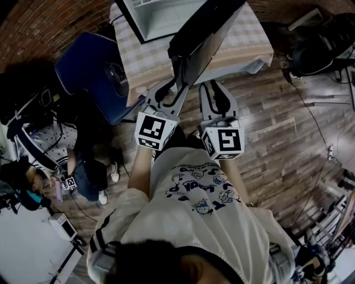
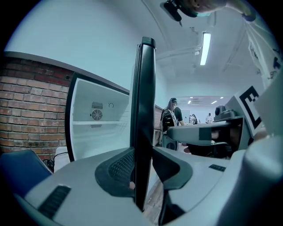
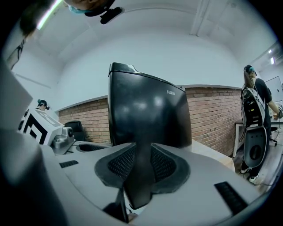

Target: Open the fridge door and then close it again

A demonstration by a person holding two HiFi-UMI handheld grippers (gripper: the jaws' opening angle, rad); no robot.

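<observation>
A small white fridge (image 1: 158, 16) stands on a table with a checked cloth (image 1: 249, 39). Its black door (image 1: 205, 33) is swung out towards me. In the left gripper view the door (image 2: 143, 110) is edge-on and runs between the jaws of my left gripper (image 2: 143, 176). Both pads lie against it, and the white inside of the fridge (image 2: 97, 128) shows to the left. My left gripper (image 1: 176, 89) meets the door's free edge in the head view. My right gripper (image 1: 216, 86) is just right of it, jaws slightly apart and holding nothing. The door's outer face (image 3: 146, 110) fills the view ahead of that gripper (image 3: 142, 167).
A blue chair (image 1: 94, 72) stands left of the table. A person (image 1: 50, 150) sits low at the left among cables and gear. Another person (image 3: 254, 119) stands at the far right by a brick wall (image 3: 212, 114). The floor is wood planks (image 1: 288, 138).
</observation>
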